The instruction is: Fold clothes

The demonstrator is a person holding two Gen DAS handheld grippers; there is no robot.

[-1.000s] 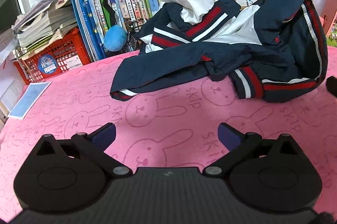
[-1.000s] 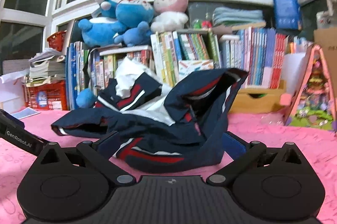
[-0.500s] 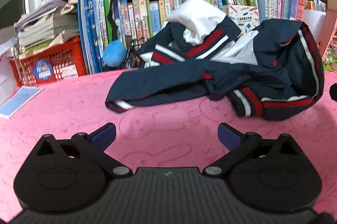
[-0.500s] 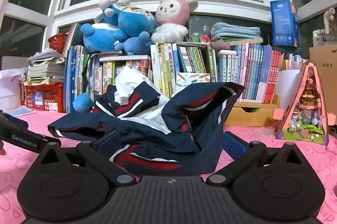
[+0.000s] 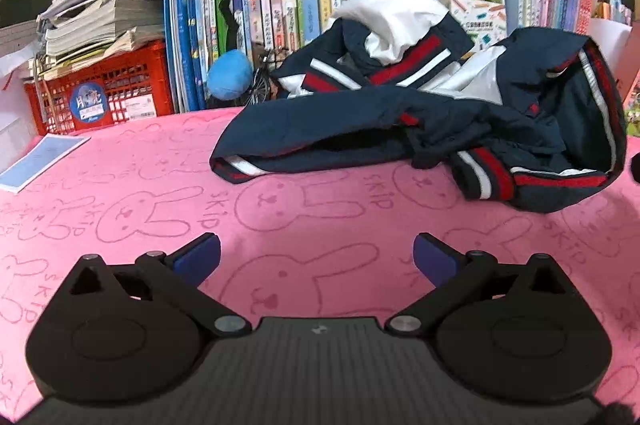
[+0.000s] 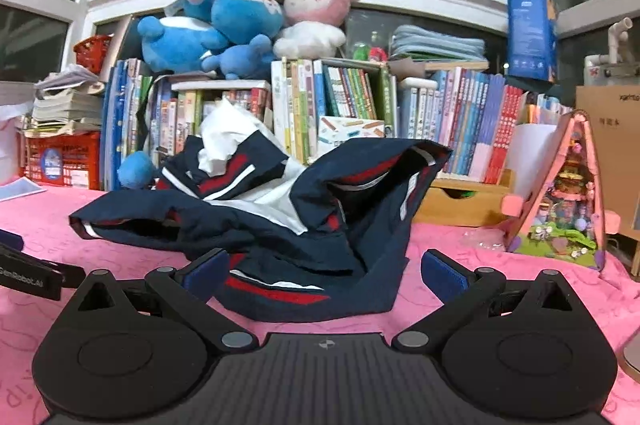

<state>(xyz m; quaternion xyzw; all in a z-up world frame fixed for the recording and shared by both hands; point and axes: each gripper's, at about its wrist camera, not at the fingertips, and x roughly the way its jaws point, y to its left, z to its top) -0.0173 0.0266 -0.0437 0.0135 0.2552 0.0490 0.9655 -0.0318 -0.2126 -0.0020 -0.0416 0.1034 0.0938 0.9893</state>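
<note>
A crumpled navy jacket (image 5: 420, 121) with red and white stripes and white lining lies in a heap on the pink rabbit-print cloth (image 5: 280, 209). My left gripper (image 5: 316, 257) is open over bare cloth, a short way in front of the jacket's left sleeve cuff (image 5: 236, 171). In the right wrist view the same jacket (image 6: 304, 217) fills the middle, and my right gripper (image 6: 324, 271) is open with its fingertips at either side of the jacket's near hem, nothing clamped. The left gripper's body (image 6: 28, 271) shows at that view's left edge.
Behind the jacket runs a row of books (image 6: 340, 97) with plush toys (image 6: 224, 21) on top. A red crate (image 5: 104, 89) with stacked papers stands at the back left, a blue sheet (image 5: 40, 161) lies near it. A pink toy house (image 6: 560, 197) and wooden tray (image 6: 460, 201) sit at the right.
The left wrist view first tilted up toward the shelves, then dipped a little, with the jacket's sleeve cuff now nearer. The right gripper has crept slightly closer to the hem. Both stayed open.
</note>
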